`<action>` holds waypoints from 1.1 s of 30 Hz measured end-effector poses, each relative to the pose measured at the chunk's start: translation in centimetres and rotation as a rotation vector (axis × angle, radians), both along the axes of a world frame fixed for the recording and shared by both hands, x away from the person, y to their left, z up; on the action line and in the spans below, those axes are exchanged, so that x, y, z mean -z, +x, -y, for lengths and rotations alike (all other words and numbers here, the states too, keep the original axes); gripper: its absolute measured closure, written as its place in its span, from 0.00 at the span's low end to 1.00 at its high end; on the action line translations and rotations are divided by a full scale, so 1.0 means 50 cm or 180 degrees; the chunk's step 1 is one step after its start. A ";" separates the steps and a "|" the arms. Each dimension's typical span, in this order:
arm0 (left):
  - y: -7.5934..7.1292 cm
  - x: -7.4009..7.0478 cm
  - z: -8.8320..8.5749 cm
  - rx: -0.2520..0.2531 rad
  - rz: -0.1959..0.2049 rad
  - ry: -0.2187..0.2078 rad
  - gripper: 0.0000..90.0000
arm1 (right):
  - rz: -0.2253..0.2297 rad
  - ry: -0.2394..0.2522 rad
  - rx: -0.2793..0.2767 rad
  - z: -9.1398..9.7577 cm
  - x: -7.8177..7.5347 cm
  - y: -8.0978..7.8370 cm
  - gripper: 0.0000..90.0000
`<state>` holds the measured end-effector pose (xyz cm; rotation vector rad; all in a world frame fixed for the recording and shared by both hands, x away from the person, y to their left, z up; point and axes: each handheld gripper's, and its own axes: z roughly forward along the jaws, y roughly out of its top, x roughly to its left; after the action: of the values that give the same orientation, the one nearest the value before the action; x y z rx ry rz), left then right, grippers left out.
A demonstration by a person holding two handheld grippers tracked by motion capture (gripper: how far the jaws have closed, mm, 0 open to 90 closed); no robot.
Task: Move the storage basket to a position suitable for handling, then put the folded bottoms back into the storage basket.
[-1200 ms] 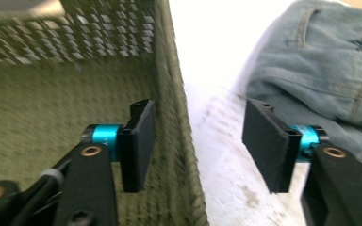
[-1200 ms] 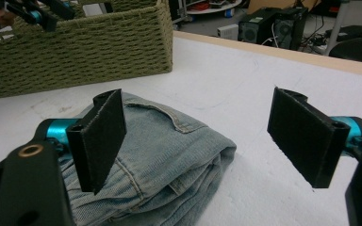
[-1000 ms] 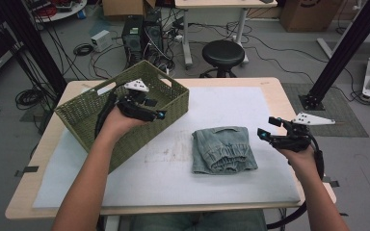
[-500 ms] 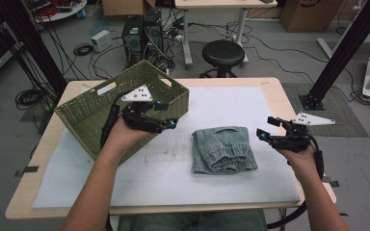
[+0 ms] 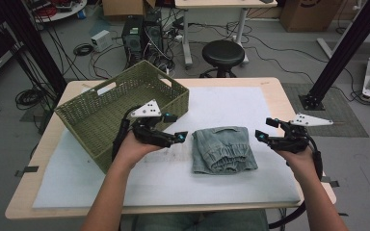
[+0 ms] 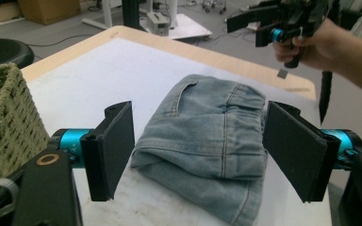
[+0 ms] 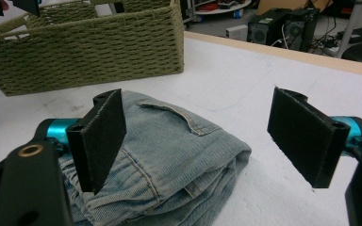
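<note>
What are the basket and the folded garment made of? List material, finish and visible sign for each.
Basket: apparently woven fibre or cord, matte olive green; its walls show a tight woven texture.
Folded denim garment: looks like faded blue denim, soft and matte; stitched seams, a pocket and a gathered edge show.

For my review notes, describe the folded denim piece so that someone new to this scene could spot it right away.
Start at the white mat covering the table, with a green wicker basket at its left. The folded jeans lie flat right of the basket, near the mat's middle. They are the one soft, blue cloth item, with an elastic waistband.
</note>
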<state>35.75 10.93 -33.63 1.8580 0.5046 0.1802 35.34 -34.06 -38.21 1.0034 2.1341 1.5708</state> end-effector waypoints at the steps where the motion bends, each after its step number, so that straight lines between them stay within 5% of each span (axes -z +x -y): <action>1: 0.000 0.001 0.003 0.0009 0.0005 -0.0012 0.28 | 0.0002 0.0000 0.0005 0.001 0.000 0.000 0.23; 7: 0.002 0.007 0.029 0.0042 0.0000 0.0059 0.24 | -0.0004 0.0000 0.0024 0.003 0.001 -0.002 0.23; 33: 0.006 0.035 0.034 -0.0076 -0.0093 0.0162 0.22 | -0.0002 -0.0016 0.0030 0.004 -0.001 0.000 0.23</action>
<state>36.02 9.25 -35.35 1.9072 0.5471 0.1836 35.31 -34.26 -38.14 1.0113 2.1296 1.5600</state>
